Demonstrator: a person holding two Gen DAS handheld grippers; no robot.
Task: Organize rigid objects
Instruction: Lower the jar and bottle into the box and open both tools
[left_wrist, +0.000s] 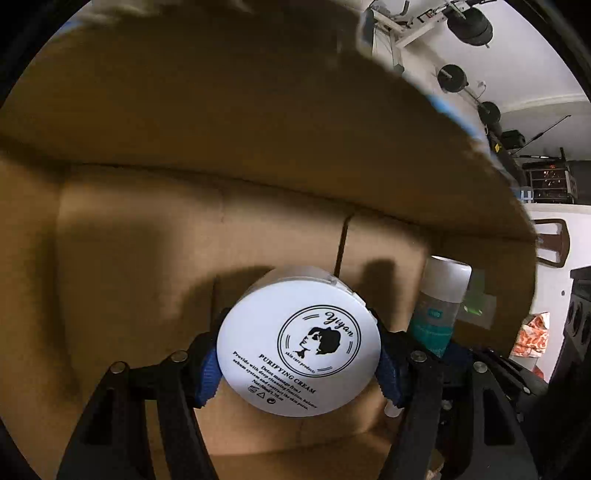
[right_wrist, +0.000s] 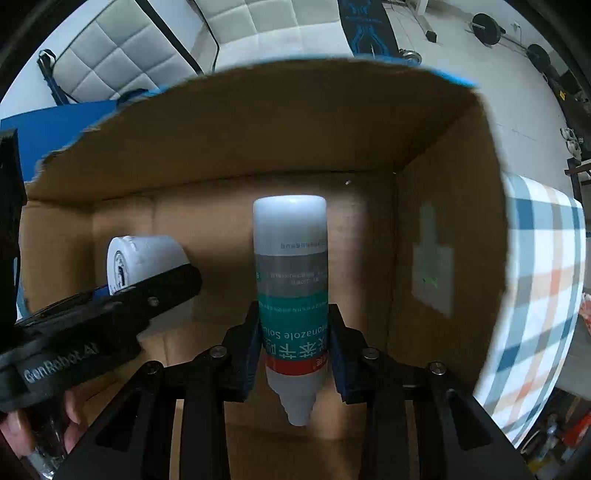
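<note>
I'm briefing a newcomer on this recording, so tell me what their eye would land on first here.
First, the round white cream jar, clamped between the blue pads of the left hand-held gripper, its printed face toward the camera. Next, the teal-labelled bottle, held nozzle-toward-camera in the right hand-held gripper. Both hang inside the open cardboard box, whose brown walls fill both views.

A brown cardboard box (right_wrist: 447, 155) stands on a table covered with a checked cloth (right_wrist: 535, 280) of blue, orange and white.
</note>
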